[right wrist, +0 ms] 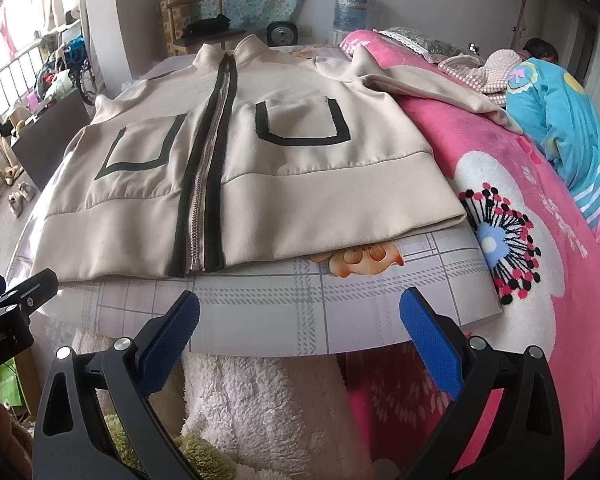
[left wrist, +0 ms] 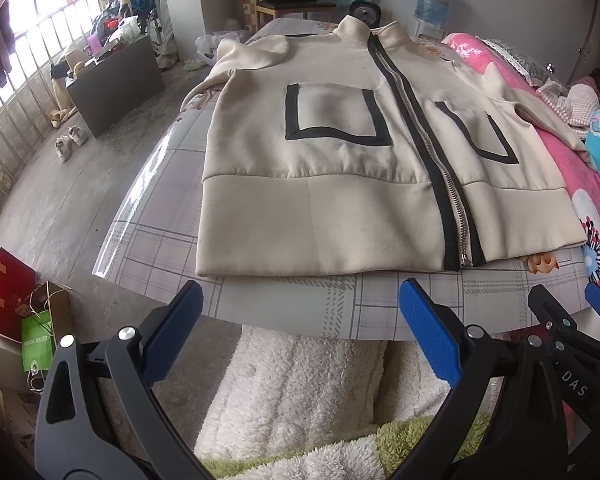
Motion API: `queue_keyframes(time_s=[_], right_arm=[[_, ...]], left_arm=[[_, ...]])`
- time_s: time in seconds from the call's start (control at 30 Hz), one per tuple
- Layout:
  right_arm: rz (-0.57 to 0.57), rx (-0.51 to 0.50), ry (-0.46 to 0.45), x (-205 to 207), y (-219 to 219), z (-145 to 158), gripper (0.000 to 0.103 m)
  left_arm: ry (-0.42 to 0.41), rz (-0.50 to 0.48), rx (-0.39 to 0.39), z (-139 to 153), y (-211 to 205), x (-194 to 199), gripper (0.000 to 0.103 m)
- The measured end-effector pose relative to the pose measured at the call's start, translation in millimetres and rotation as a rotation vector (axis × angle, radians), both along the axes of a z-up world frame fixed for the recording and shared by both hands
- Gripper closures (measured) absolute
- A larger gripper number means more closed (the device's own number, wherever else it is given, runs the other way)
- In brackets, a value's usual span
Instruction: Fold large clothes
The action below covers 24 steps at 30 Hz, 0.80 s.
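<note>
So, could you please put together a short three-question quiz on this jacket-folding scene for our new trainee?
1. True or false: the cream jacket lies front up with its zipper closed.
2. Multiple choice: the left gripper and right gripper are A) both shut on the hem, B) both open and short of the jacket, C) one open, one shut.
3. Short answer: what does the jacket's right-hand sleeve rest on?

Key
1. True.
2. B.
3. The pink flowered blanket, beside the plaid board that carries the jacket's body.
</note>
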State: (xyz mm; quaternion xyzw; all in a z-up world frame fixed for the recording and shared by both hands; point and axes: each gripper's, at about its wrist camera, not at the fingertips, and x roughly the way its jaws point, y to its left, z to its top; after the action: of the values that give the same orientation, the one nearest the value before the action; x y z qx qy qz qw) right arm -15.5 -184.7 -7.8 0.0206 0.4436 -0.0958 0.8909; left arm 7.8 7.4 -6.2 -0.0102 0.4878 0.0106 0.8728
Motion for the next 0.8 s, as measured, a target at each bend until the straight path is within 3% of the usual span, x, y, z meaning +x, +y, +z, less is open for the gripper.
queue_keyframes(time_s=[0.4,0.6,0.73,0.8], right_arm=[[0.011,-0.023,-0.009,41.3,-18.5,-6.6,0.005],[0.022,-0.003,0.013,80.4,-25.4,-23.6,0.005],[0.036,0.014,0.057,94.8,-23.1,-42.8,0.005],[0.044,0.013,0.032,94.2,-22.3,-46.0,0.005]], left_arm=[[0.006,0.01,0.054,-16.7,8.7,43.9,0.008],[0.047,-0.011,0.127,-49.4,8.5,86.4,0.006],[0.017,-0.018,0.091,-52.8,14.3,91.5,0.007],[0.011,-0.032,0.074,-54.1,16.9,91.4,0.007]])
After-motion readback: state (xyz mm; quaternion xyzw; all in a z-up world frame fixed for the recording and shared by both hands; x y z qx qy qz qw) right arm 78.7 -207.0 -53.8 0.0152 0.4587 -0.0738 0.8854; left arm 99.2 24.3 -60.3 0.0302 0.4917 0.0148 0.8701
